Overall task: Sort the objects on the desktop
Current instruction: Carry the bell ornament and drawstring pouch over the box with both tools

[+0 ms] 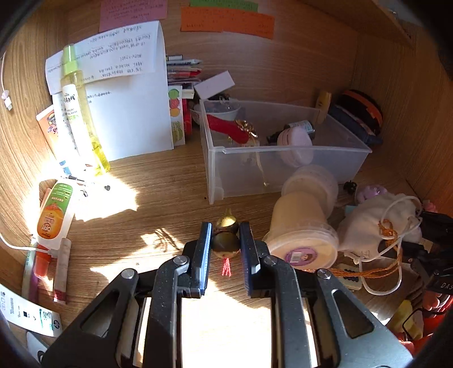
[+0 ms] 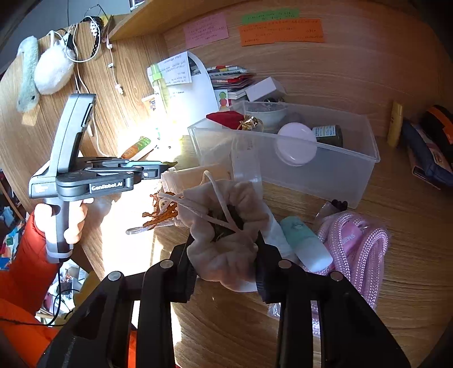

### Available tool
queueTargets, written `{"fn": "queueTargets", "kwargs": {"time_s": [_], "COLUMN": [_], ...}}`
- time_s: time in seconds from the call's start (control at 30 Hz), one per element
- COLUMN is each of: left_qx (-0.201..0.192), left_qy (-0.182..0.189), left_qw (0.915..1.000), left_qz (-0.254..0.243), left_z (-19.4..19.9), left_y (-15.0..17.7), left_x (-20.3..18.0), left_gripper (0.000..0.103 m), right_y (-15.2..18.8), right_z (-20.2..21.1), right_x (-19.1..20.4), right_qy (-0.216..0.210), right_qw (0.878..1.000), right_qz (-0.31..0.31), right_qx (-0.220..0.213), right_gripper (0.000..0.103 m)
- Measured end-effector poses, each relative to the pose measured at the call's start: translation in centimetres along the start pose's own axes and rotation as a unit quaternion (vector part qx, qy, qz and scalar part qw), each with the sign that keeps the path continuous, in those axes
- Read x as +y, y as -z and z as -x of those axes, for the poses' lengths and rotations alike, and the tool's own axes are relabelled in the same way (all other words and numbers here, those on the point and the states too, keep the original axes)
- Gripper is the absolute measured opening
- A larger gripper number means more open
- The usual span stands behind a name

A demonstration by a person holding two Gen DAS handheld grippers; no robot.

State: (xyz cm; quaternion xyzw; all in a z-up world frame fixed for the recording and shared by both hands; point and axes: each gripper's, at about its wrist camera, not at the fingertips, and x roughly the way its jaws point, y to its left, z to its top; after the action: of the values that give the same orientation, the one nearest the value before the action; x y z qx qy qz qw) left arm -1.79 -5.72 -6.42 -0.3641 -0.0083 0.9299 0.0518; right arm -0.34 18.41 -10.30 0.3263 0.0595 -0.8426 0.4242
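the handwriting on the white sheet (image 1: pixel 124 82) and on the orange sticky note (image 1: pixel 226 22) is too small and blurred to read. the pink sticky note (image 1: pixel 133 12) is cut off by the top edge of the left wrist view. glare washes out the lower part of the yellow spray bottle (image 1: pixel 82 113) and the small objects beside it. the frosted wall of the clear plastic bin (image 1: pixel 286 167) blurs the bin's contents. in the right wrist view the white drawstring pouch (image 2: pixel 226 237) hides the fingertips closing on it, and the dark contents in its mouth cannot be identified. the left gripper (image 2: pixel 167 167) is seen side-on, its tips lost in glare.
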Motion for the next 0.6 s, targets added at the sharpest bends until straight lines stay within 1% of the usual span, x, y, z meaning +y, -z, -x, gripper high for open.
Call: {"fn": "queueTargets", "kwargs": {"time_s": [0.2, 0.47, 0.53, 0.6], "left_qx": [-0.037, -0.061, -0.07, -0.078], "left_qy": [0.009, 0.035, 0.038, 0.049], "left_qw": [0.9993, 0.9975, 0.9968, 0.9957], "left_qz": [-0.002, -0.007, -0.003, 0.003], "left_z": [2.7, 4.0, 4.2, 4.3], "left_y": [-0.8, -1.3, -1.4, -1.6], "left_x": [-1.4, -3.1, -3.6, -4.0], "left_gripper": [0.019, 0.019, 0.019, 0.019], "right_y": [-1.0, -1.9, -2.2, -2.5], "right_z": [2.0, 4.5, 4.9, 5.1], "right_x": [-0.1, -0.5, -0.9, -1.3], "right_qy": [0.006, 0.027, 0.034, 0.039], "right_qw": [1.0, 0.998, 0.997, 0.996], "right_qz": [0.005, 0.01, 0.008, 0.004], "right_qx": [-0.026, -0.062, -0.069, -0.074], "right_gripper": [0.03, 0.03, 0.03, 0.03]}}
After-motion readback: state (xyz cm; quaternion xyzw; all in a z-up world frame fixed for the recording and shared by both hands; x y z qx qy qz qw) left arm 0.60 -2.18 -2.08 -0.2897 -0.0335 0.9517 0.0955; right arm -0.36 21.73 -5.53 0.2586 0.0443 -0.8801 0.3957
